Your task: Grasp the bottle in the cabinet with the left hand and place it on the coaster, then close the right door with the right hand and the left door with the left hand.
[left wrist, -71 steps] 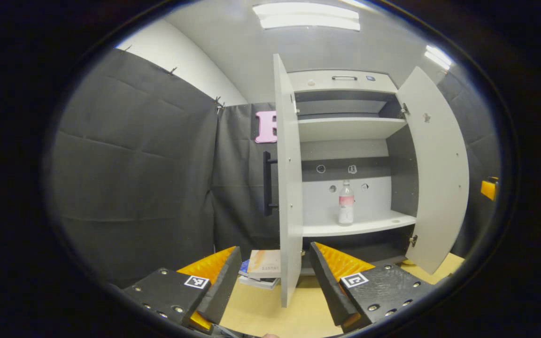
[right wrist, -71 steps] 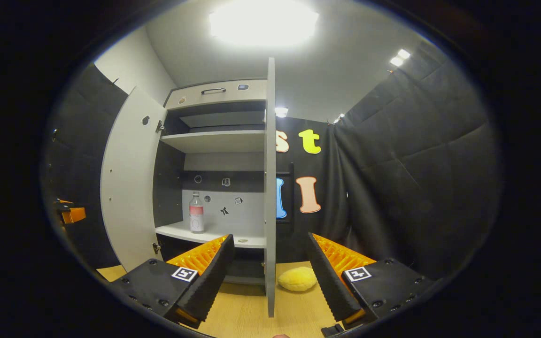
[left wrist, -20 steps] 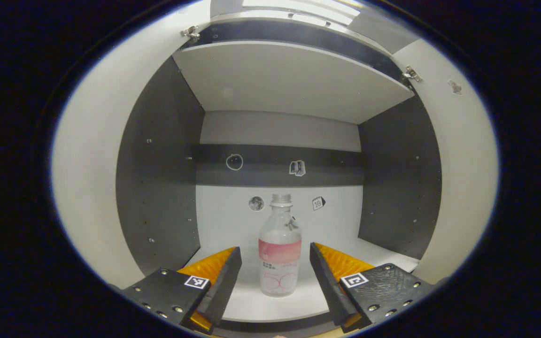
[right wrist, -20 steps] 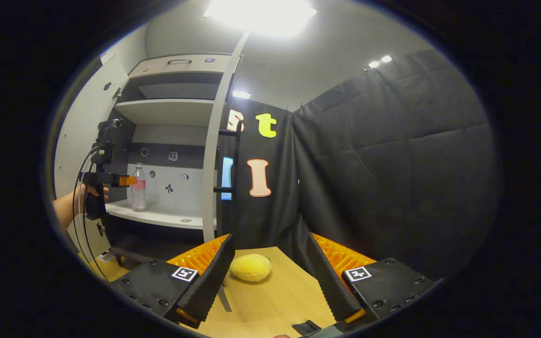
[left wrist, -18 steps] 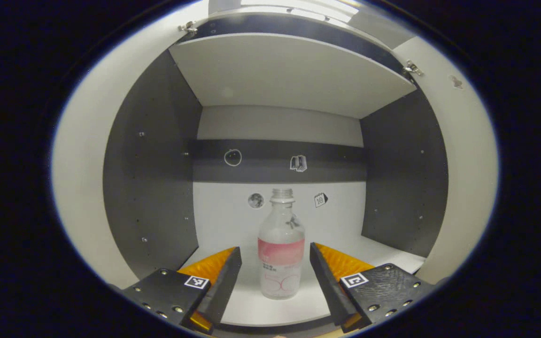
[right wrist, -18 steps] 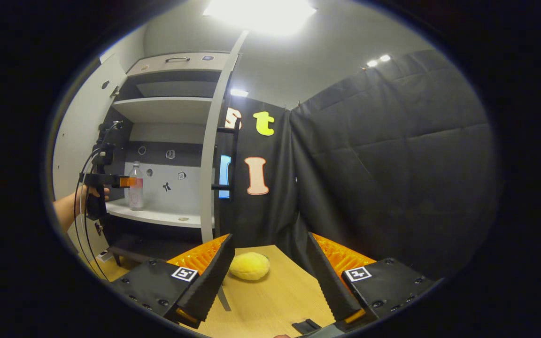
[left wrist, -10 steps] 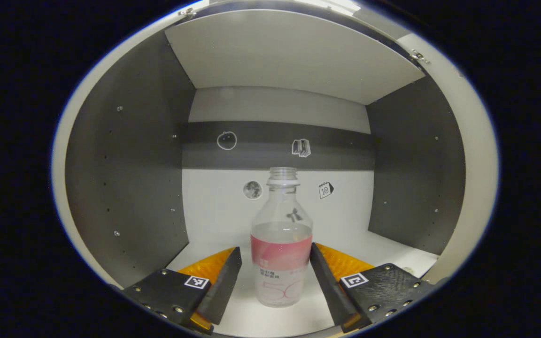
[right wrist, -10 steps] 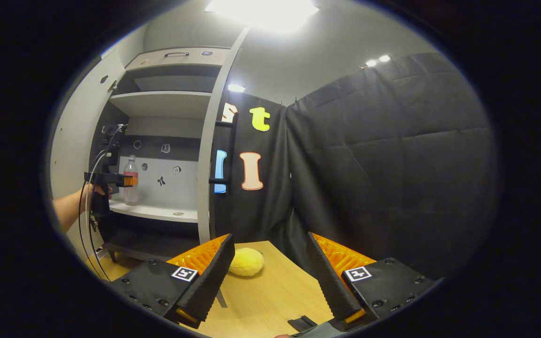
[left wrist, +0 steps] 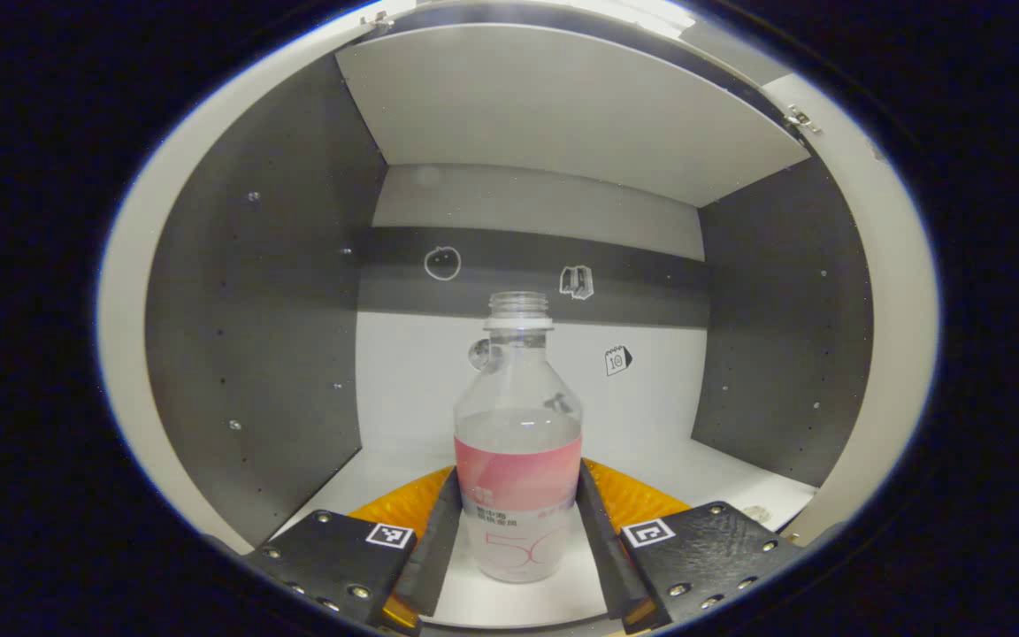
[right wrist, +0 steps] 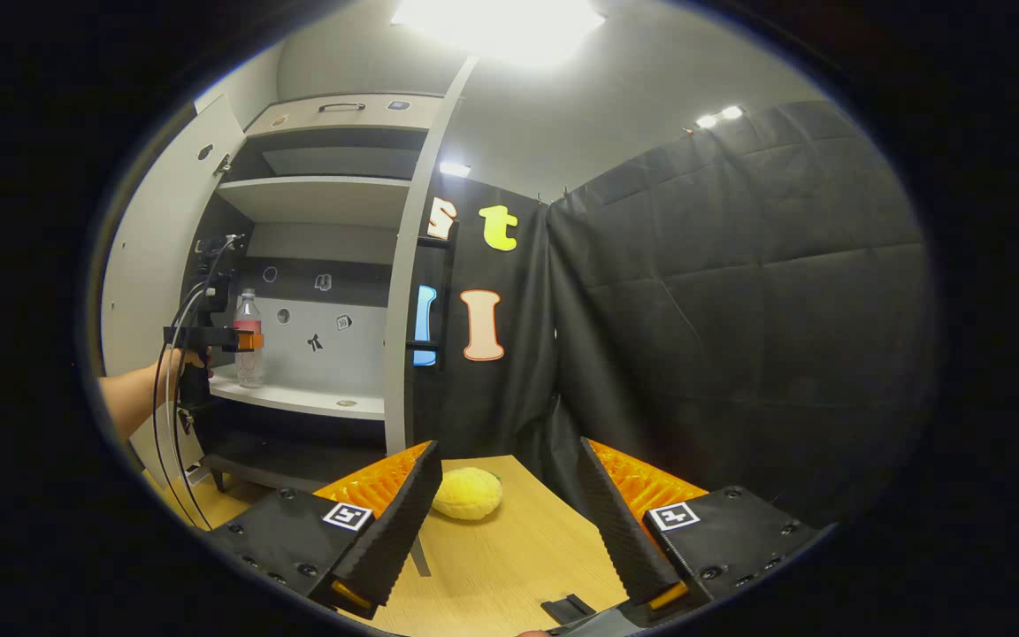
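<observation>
Upright bottle [left wrist: 518, 451] on cabinet shelf [left wrist: 678, 460], left hand-held gripper [left wrist: 517, 531] seemingly clamping it

Large "50" on the bottle [left wrist: 518, 460] label, "10" on a calendar sticker [left wrist: 616, 359]

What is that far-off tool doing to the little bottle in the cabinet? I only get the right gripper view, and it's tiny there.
Observer: The left gripper has both fingers pressed against the sides of the bottle, at its pink label.
Operator: Is it lifted yet?
Observer: No. Its base rests upright on the lower shelf.
Operator: Could it spill?
Observer: Possibly, if tipped: I see no cap on the neck.
</observation>
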Demonstrator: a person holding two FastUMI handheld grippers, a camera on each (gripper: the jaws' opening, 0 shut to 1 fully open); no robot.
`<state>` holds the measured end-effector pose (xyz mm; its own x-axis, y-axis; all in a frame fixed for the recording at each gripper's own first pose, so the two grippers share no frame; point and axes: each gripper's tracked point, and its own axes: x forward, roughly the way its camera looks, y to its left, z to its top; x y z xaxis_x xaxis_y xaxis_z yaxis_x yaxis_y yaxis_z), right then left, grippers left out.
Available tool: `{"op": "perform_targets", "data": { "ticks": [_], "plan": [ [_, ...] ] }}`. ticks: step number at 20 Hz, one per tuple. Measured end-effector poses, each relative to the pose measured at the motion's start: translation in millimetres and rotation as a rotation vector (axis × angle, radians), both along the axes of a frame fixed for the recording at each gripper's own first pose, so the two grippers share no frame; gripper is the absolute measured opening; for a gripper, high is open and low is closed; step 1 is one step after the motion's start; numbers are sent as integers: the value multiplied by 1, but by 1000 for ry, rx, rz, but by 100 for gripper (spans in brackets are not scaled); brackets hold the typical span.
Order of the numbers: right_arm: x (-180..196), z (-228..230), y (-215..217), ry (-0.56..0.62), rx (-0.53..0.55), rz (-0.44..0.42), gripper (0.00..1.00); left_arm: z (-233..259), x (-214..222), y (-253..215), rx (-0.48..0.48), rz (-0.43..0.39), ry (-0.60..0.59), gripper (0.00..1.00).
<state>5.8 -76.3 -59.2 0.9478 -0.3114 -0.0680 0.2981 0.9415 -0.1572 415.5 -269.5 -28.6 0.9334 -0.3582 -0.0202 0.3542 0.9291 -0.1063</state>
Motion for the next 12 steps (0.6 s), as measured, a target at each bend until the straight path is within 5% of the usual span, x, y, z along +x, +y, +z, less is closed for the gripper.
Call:
{"op": "perform_targets", "data": {
  "ticks": [12],
  "plan": [
    [-23, 5, 2, -2, 51, 145, 98, 22, -114, 15, 1, 5, -106, 70]
  ]
}}
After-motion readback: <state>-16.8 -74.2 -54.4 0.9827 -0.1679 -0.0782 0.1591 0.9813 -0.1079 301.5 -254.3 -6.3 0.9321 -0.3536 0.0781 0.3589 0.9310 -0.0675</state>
